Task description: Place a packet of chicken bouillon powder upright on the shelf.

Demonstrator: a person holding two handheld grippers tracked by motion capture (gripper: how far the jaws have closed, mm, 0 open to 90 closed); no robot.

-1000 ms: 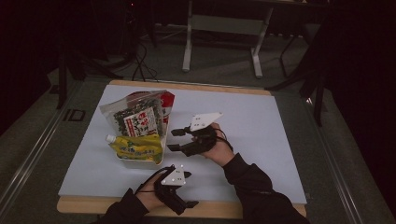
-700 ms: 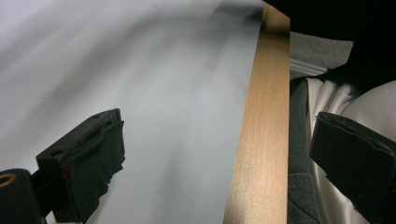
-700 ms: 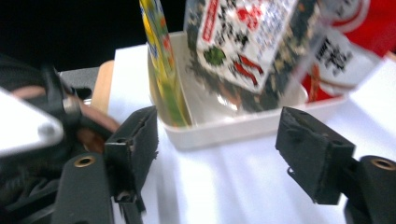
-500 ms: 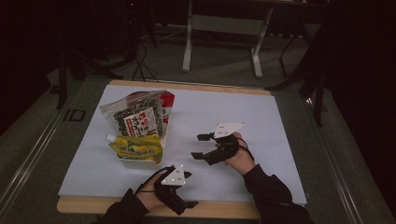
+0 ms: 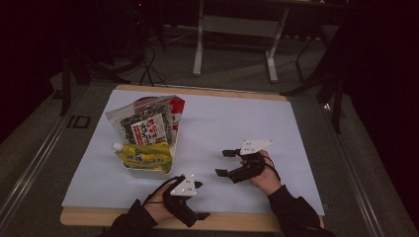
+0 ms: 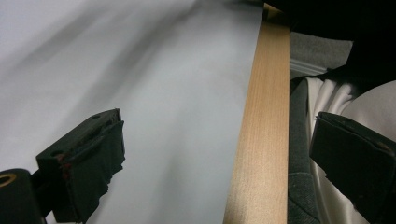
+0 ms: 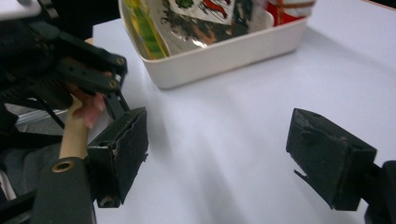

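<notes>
Both pairs of jaws stood released, gaping wide with nothing between them. The right gripper [image 5: 226,163] hovered over the bare white sheet [image 5: 222,123] right of centre, its jaws aimed left toward the tray [image 7: 224,51]; its own view showed the tray's white wall a little way ahead, apart from the pads. The left gripper [image 5: 190,215] sat at the near edge of the worktop [image 5: 197,90], its jaws straddling the wooden rim [image 6: 261,140], one over the sheet and one past the edge above the person's lap. The left hand [image 5: 155,210] gripped it from behind; the right hand [image 5: 264,175] held the other likewise. The tray lay at the sheet's left, holding a yellow pouch [image 5: 143,155] in front, a seaweed packet [image 5: 146,123] leaning up behind it, and a red packet [image 5: 177,106] just beside that.
</notes>
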